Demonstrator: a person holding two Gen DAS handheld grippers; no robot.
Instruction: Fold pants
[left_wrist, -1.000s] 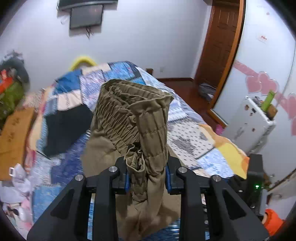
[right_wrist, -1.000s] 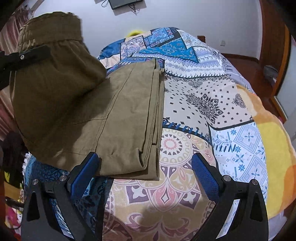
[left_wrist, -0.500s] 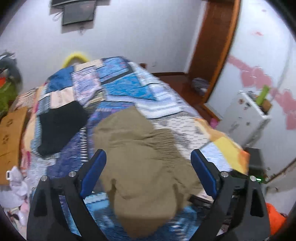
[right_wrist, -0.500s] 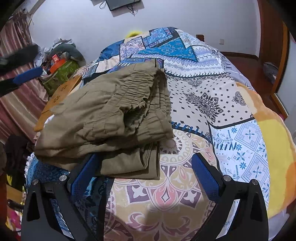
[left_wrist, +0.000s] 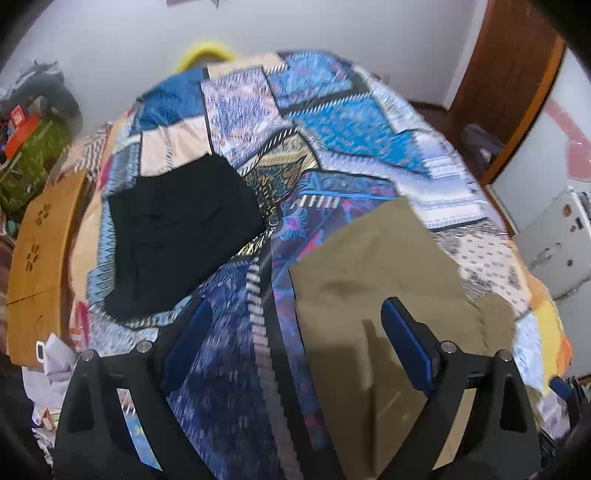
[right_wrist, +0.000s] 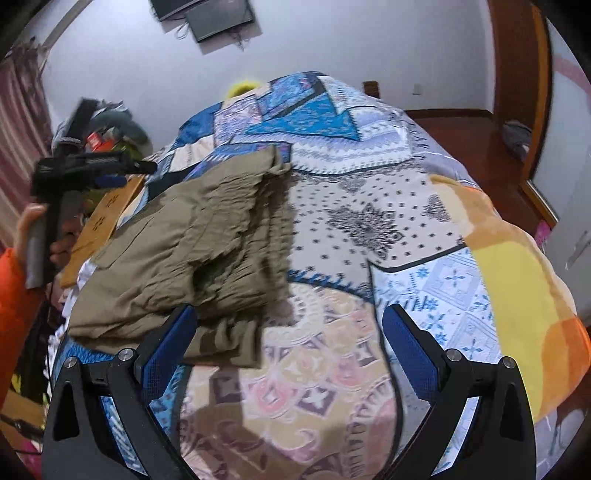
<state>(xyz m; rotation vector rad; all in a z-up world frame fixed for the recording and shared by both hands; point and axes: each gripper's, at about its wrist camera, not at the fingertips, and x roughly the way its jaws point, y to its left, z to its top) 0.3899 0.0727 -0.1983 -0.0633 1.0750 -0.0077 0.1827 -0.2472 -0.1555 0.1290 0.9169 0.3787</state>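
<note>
The olive pants (right_wrist: 192, 251) lie folded in a pile on the patchwork bed cover (right_wrist: 369, 206), elastic waistband on top. In the left wrist view the pants (left_wrist: 376, 280) show as a flat olive rectangle at the lower right. My left gripper (left_wrist: 295, 343) is open and empty, raised above the bed to the left of the pants; it also shows in the right wrist view (right_wrist: 92, 166). My right gripper (right_wrist: 284, 354) is open and empty, its left finger (right_wrist: 166, 347) near the pants' front edge.
A folded black garment (left_wrist: 177, 232) lies on the bed to the left. A wooden board (left_wrist: 40, 251) leans at the bed's left side. Clutter (left_wrist: 29, 140) sits by the left wall. A white cabinet (left_wrist: 554, 240) and a wooden door (left_wrist: 509, 74) stand at the right.
My left gripper opened and dropped the waistband end onto the folded pants, then pulled back up and to the left. The right gripper stayed open in place.
</note>
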